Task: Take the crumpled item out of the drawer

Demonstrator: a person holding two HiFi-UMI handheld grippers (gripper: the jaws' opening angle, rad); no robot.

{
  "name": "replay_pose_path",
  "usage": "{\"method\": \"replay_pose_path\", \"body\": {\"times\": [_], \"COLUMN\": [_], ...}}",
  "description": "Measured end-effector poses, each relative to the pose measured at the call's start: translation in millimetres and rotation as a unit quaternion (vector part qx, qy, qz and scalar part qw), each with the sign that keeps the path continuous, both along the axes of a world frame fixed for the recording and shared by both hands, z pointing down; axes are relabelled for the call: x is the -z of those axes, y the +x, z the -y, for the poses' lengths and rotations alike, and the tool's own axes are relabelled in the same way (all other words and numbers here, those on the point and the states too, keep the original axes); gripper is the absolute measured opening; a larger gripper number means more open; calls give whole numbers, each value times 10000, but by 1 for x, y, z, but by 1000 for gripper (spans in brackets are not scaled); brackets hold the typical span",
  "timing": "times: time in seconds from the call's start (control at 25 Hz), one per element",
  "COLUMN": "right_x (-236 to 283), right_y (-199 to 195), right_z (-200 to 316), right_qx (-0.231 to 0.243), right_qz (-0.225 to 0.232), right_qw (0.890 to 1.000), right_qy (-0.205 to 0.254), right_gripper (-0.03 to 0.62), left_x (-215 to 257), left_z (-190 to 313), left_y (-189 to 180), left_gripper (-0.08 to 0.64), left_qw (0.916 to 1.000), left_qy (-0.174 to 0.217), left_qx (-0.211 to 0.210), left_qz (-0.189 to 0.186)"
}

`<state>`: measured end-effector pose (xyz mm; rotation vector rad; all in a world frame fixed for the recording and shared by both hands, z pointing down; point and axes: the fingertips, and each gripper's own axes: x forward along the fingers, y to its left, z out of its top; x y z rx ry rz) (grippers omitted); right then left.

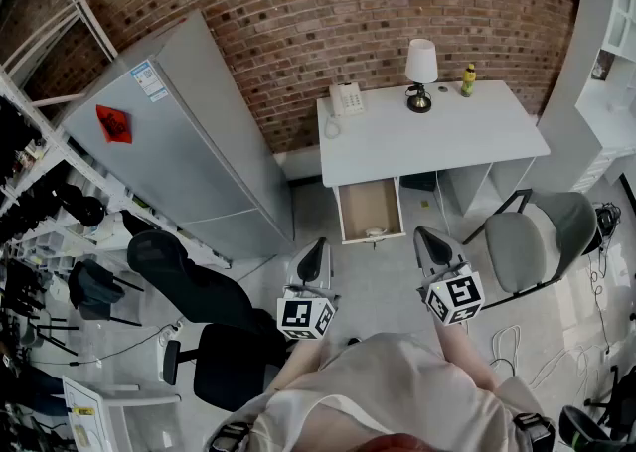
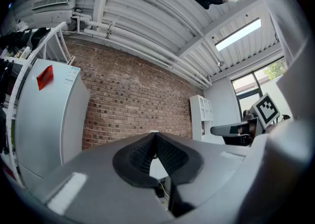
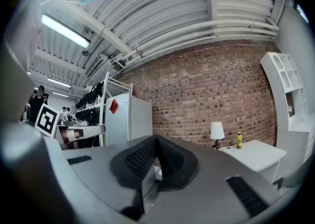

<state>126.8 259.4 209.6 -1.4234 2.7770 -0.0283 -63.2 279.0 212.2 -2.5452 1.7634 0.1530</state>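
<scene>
I hold both claws level in front of me and neither has anything in it. The left claw [image 1: 316,253] is closed: in the left gripper view its ribbed pads [image 2: 139,155] meet at the tip with nothing between them. The right claw [image 1: 428,239] is closed and empty in the same way, its pads [image 3: 139,158] pressed together.

The thing I am after is the crumpled item [image 1: 376,232], a small pale lump in the drawer [image 1: 370,202]. The drawer is pulled out towards me from under the white worktop [image 1: 437,132]. The lump sits at the drawer's near end, right against the front panel, and the rest of the drawer bottom looks bare.

From my claws, the lump lies ahead and below, about midway between the two tips. Both claws point over it at the brick wall [image 1: 328,13], not down at it. The drawer's long side runs straight away from me towards that wall. The lump is too small for me to tell whether it has a long side of its own.

I judge the right claw to be slightly nearer, but the difference is small and either one could reach. Whichever goes must step closer, tip its nose down into the drawer and spread its jaws first. It should come in from above, just behind the front panel, because that panel blocks a level approach. Nothing has been lifted yet, so the task is at its start.
</scene>
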Motion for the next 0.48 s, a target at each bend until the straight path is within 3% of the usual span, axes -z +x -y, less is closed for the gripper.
{"method": "replay_pose_path", "body": {"times": [0.48], "right_x": [2], "right_y": [-17], "right_z": [-3], "right_qx": [-51], "right_qz": [-4], "right_qw": [10000], "right_qy": [-5], "right_gripper": [0], "left_x": [-2], "left_z": [-5], "left_y": [-19], "left_gripper": [8], "left_qw": [9999], "left_qy": [-51], "left_qx": [-40], "left_qz": [-88]}}
